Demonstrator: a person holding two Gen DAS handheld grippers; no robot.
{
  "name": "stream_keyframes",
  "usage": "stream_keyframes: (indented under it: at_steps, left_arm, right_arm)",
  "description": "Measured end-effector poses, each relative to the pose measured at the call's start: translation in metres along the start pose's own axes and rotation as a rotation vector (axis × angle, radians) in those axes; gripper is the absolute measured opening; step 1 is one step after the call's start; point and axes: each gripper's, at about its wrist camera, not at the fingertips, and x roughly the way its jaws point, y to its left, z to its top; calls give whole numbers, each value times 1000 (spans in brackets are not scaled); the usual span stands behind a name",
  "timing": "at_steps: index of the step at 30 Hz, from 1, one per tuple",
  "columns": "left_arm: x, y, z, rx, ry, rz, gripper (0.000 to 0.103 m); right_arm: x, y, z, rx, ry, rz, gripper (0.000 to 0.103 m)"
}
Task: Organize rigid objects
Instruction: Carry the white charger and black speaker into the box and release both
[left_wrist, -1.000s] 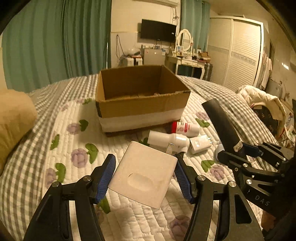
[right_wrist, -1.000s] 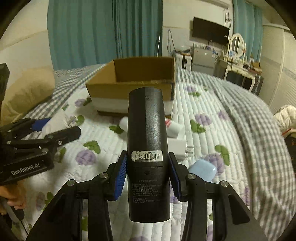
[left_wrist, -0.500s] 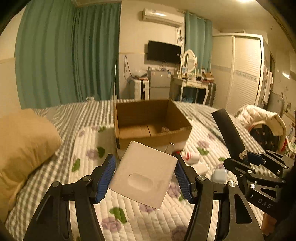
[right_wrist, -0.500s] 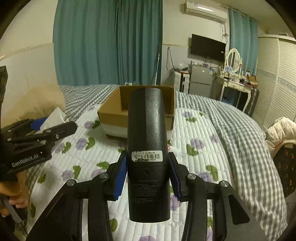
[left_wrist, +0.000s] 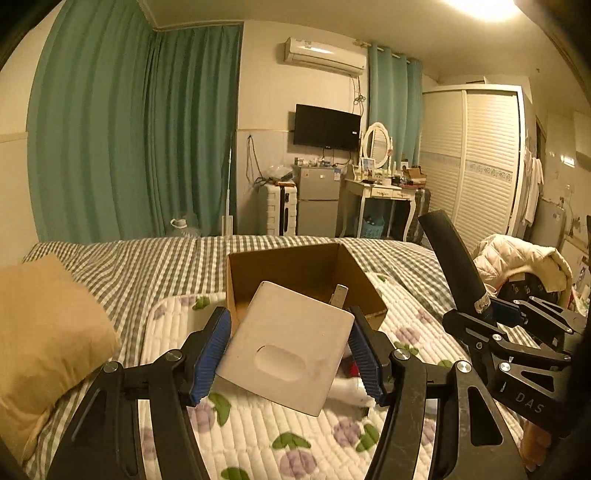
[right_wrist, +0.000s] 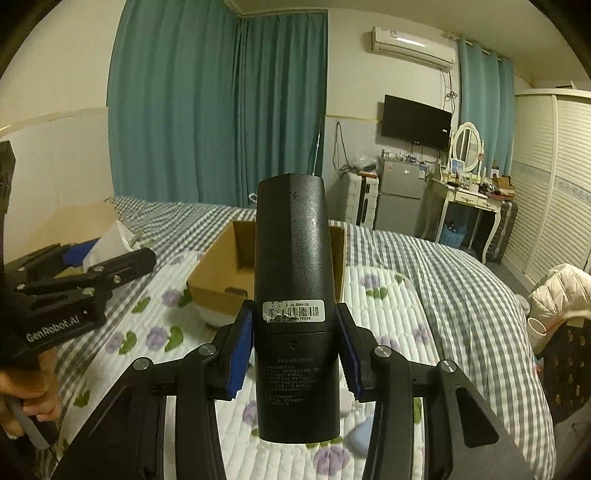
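My left gripper (left_wrist: 290, 354) is shut on a white square charger plug (left_wrist: 288, 347), held above the bed in front of the open cardboard box (left_wrist: 303, 280). My right gripper (right_wrist: 293, 350) is shut on a black remote control (right_wrist: 293, 295), held upright, label side facing me; it also shows at the right of the left wrist view (left_wrist: 454, 266). The box (right_wrist: 221, 280) sits on the quilt beyond both grippers. The left gripper with its plug shows at the left of the right wrist view (right_wrist: 110, 243). Small white items (left_wrist: 349, 389) lie on the quilt, mostly hidden behind the plug.
The box stands on a floral quilt (left_wrist: 258, 435) over a checked bedspread (left_wrist: 129, 266). A tan pillow (left_wrist: 40, 332) lies at the left. A pale blue case (right_wrist: 362, 435) lies on the quilt. A cream jacket (left_wrist: 517, 258) is heaped at the right. Dressing table and fridge stand behind.
Both grippers have risen and tilted upward with their objects still held; the box and the loose items on the quilt now sit lower and farther in view.
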Motion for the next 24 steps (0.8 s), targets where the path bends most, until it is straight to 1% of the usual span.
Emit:
stream_keyframes:
  at_steps: [6, 10, 16, 21, 24]
  left_arm:
    - [16, -5, 11, 14, -7, -4, 64]
    - [30, -6, 16, 11, 7, -8, 64]
    - [58, -4, 27, 17, 10, -5, 64]
    - [81, 0, 33, 8, 16, 4, 64]
    - [96, 2, 33, 18, 26, 12, 64]
  right_arm:
    - [16, -4, 13, 7, -16, -3, 42]
    - [28, -6, 22, 0, -16, 4, 42]
    - [49, -12, 34, 8, -25, 15, 42]
    - [73, -21, 42, 24, -12, 31, 42]
    - [87, -26, 46, 20, -3, 38, 42]
